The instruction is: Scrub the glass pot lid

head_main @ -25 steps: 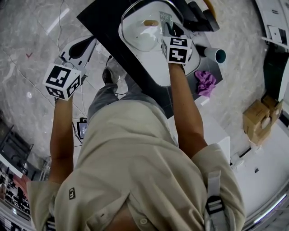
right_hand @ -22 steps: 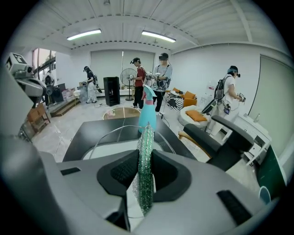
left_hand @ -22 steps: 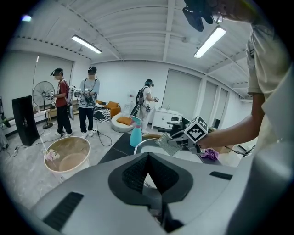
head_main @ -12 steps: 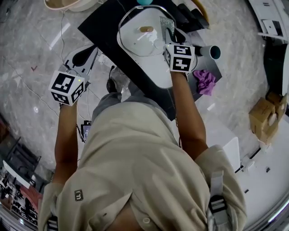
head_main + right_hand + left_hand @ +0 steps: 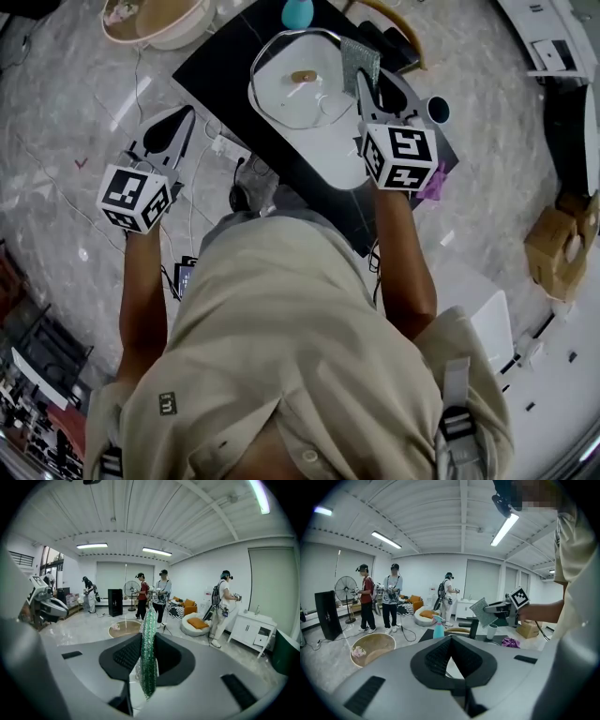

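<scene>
L gripper (image 5: 187,112) hangs out over the floor, left of the bench (image 5: 220,56), jaws pressed together w/ nothing btwn them. The glass pot lid (image 5: 298,82) lies flat on a white board (image 5: 349,161) on the bench. R gripper (image 5: 364,86) is raised over the lid's right edge, jaws pinching a green scrub pad (image 5: 359,54). Cup (image 5: 437,110) & purple cloth (image 5: 432,184) sit further right
</scene>
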The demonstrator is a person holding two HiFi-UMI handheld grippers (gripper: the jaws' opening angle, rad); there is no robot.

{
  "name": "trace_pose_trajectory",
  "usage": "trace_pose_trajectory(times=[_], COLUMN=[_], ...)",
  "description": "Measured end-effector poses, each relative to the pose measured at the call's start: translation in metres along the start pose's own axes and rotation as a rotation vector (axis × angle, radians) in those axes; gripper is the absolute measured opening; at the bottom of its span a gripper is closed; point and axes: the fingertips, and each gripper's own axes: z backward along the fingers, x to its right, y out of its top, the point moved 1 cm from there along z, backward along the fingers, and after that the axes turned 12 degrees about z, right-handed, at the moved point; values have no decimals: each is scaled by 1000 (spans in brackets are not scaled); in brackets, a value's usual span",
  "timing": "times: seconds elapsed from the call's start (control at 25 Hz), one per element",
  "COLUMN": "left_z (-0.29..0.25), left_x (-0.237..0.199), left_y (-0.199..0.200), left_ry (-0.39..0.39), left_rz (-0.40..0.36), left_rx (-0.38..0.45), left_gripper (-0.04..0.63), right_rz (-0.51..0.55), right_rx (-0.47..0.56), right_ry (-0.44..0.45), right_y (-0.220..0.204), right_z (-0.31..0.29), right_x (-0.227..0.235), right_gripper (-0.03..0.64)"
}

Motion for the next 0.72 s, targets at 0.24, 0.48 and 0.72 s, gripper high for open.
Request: trace_pose_trajectory(times=[0.24,0.48,0.72], left_z=[20,45,65], left_x=[10,17,10], left_y=[24,36,36], left_ry=[-8,-5,16], left_rz=[-28,-46,-31], left_rx=[74,118,157], left_gripper=[15,14,15], right_rz=[48,62,84], right_rx=[126,186,204], right_ry=[-5,-10,-5], right_y=[58,90,103], right_z=[45,77,89], right_x=[-5,-16,-25], right_gripper=[83,83,83])
